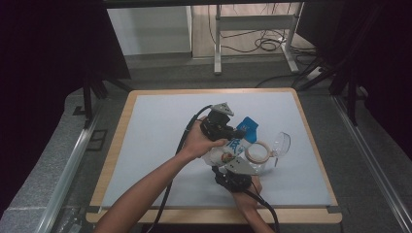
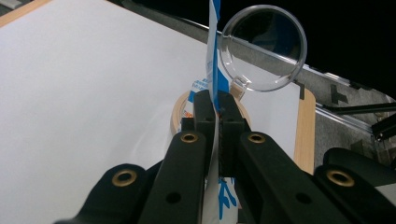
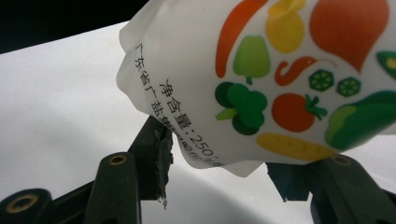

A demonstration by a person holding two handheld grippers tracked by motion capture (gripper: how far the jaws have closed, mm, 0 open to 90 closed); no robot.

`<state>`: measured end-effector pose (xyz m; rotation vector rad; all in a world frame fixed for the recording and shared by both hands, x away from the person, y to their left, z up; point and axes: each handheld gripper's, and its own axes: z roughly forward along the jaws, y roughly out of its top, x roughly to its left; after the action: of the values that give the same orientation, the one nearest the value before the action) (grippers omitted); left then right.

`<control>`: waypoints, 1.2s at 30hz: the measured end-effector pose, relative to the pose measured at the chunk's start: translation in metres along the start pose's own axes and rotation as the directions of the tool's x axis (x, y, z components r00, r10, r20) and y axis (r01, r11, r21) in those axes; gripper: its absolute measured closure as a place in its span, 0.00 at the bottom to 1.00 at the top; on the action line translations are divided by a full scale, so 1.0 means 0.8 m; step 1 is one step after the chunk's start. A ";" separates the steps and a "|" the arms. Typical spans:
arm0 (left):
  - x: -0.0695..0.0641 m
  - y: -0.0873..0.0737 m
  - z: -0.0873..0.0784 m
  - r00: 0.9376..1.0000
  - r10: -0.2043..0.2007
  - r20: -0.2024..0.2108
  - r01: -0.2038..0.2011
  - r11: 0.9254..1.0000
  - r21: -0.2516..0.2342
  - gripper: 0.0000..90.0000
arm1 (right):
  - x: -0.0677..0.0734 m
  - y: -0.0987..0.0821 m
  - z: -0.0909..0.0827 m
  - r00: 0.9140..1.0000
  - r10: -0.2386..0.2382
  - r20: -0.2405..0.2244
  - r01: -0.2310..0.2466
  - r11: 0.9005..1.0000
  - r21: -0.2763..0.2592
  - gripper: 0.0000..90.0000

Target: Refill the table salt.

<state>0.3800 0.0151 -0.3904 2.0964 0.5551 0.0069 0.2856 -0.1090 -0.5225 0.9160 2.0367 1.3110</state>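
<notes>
Glossy printed plastic pouch (image 3: 289,84), clear plastic lid (image 2: 264,49), wooden ring (image 1: 257,152), matt table (image 1: 160,126)

— What have you got on the table (image 1: 160,126)?

— You have one printed pouch (image 1: 232,148), one wooden ring (image 1: 258,152) at its 3 o'clock, and one clear round lid (image 1: 281,143) beyond that.

— And tools?

— You're holding two grippers: left gripper (image 1: 232,134), right gripper (image 1: 232,161).

My desk (image 1: 160,145) is evenly lit from overhead; surroundings fall dark. Shadows stay soft. My tool views blur close up.
</notes>
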 end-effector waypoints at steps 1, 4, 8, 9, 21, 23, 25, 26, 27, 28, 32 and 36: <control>0.001 0.000 0.000 1.000 0.007 0.001 -0.007 1.000 0.007 1.00 | 0.001 0.000 0.000 1.000 -0.001 0.001 0.001 1.000 -0.001 0.52; 0.001 0.001 0.001 1.000 0.001 0.007 -0.001 1.000 0.012 1.00 | 0.001 0.001 0.000 1.000 0.002 0.002 -0.002 1.000 0.001 0.52; 0.003 0.003 0.004 1.000 0.000 0.008 0.000 1.000 0.029 1.00 | 0.003 0.001 0.000 1.000 0.017 -0.006 -0.017 1.000 0.005 0.52; 0.003 0.003 0.005 1.000 0.001 0.013 -0.001 1.000 0.031 1.00 | 0.003 0.001 0.000 1.000 0.023 -0.004 -0.023 1.000 0.003 0.52; -0.004 0.014 0.016 1.000 0.024 0.002 -0.024 0.998 0.063 1.00 | -0.001 0.002 -0.004 0.998 0.062 0.006 -0.062 0.998 -0.009 0.52; -0.006 0.016 0.015 1.000 0.029 -0.003 -0.029 0.997 0.069 1.00 | -0.001 0.003 -0.004 0.998 0.062 0.006 -0.062 0.998 -0.011 0.52; -0.006 0.017 0.015 0.999 0.036 -0.007 -0.036 0.996 0.076 1.00 | -0.001 0.004 -0.005 0.998 0.062 0.002 -0.062 0.998 -0.013 0.52; -0.007 0.018 0.014 0.999 0.038 -0.007 -0.037 0.996 0.078 1.00 | -0.001 0.004 -0.005 0.998 0.062 0.002 -0.062 0.998 -0.016 0.52; -0.007 0.018 0.014 0.999 0.037 -0.008 -0.036 0.996 0.077 1.00 | -0.001 0.004 -0.005 0.998 0.062 0.000 -0.062 0.998 -0.018 0.52; -0.007 0.018 0.013 0.999 0.043 -0.009 -0.043 0.996 0.082 1.00 | 0.000 0.004 -0.005 0.998 0.063 0.000 -0.063 0.998 -0.019 0.52; -0.006 0.018 0.012 0.999 0.045 -0.011 -0.044 0.995 0.084 1.00 | 0.001 0.004 -0.006 0.998 0.065 -0.004 -0.065 0.998 -0.017 0.52; -0.004 0.017 0.012 0.999 0.045 -0.010 -0.044 0.995 0.089 1.00 | 0.001 0.004 -0.005 0.998 0.064 -0.008 -0.064 0.998 -0.015 0.52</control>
<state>0.3845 0.0001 -0.3841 2.1959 0.5236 0.0208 0.2827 -0.1096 -0.5178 0.9780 2.0156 1.3631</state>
